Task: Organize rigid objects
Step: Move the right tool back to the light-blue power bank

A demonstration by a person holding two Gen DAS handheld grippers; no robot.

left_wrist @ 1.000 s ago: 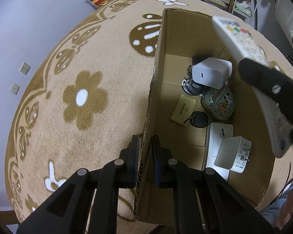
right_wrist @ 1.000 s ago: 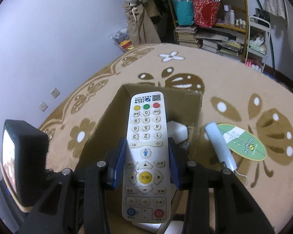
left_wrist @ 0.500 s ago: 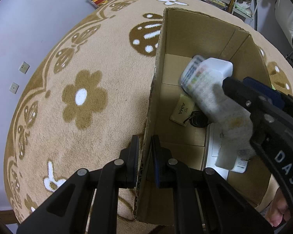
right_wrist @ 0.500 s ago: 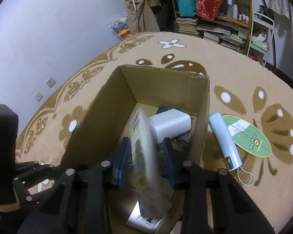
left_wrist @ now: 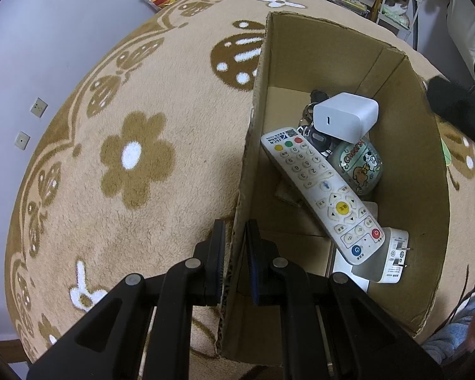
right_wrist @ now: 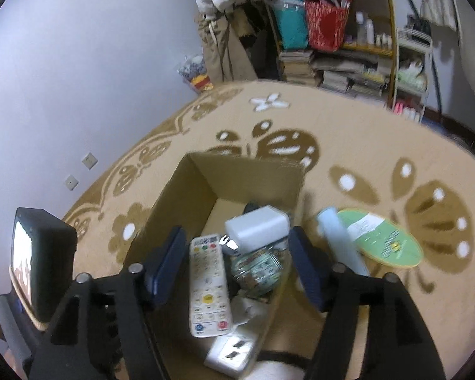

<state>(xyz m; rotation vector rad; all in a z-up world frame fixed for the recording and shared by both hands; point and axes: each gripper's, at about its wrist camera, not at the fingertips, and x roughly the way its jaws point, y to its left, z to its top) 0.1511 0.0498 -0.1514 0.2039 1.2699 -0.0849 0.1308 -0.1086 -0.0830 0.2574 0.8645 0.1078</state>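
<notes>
A cardboard box [left_wrist: 405,145] [right_wrist: 237,174] stands on the patterned rug. A white remote control [left_wrist: 323,193] [right_wrist: 207,285] lies loose inside it, slanted over other items. My left gripper [left_wrist: 236,253] is shut on the box's near left wall. Above the box, my right gripper [right_wrist: 237,266] is opening its jaws wide, with nothing between the pads; the remote lies below them. Beside the remote are a white charger block [left_wrist: 345,120] [right_wrist: 258,229], a clear cartoon case [left_wrist: 359,166], keys and a white plug adapter [left_wrist: 392,255].
On the rug to the right of the box lie a pale blue tube [right_wrist: 340,237] and a round green fan [right_wrist: 380,237]. Shelves with books and bags [right_wrist: 326,31] stand against the far wall. A sleeve [left_wrist: 452,342] shows at the lower right.
The right gripper tipped the remote down into the box, opened and let it go, then lifted back. The remote now lies inside. The left gripper kept still on the wall.
</notes>
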